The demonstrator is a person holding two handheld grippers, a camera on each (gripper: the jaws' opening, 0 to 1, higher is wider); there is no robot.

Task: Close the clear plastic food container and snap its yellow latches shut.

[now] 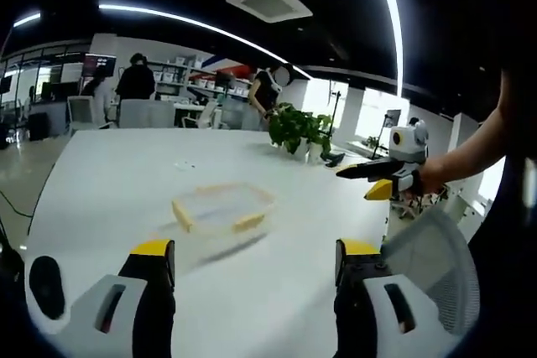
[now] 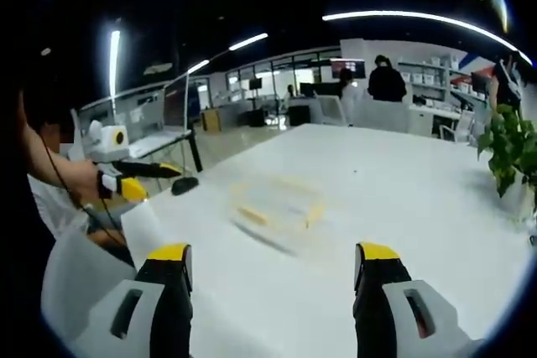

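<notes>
Yellow-tipped left gripper (image 1: 254, 259) seen spread wide, nothing held; right gripper (image 2: 273, 266) same, jaws apart and empty. Container (image 1: 222, 208) sat mid-table ahead, clear with yellow latches (image 1: 248, 223), bit blurry, touched by neither gripper. White table (image 1: 109, 173), open office behind, plant (image 1: 295, 127) at far edge. Both grippers held low over near edge.
</notes>
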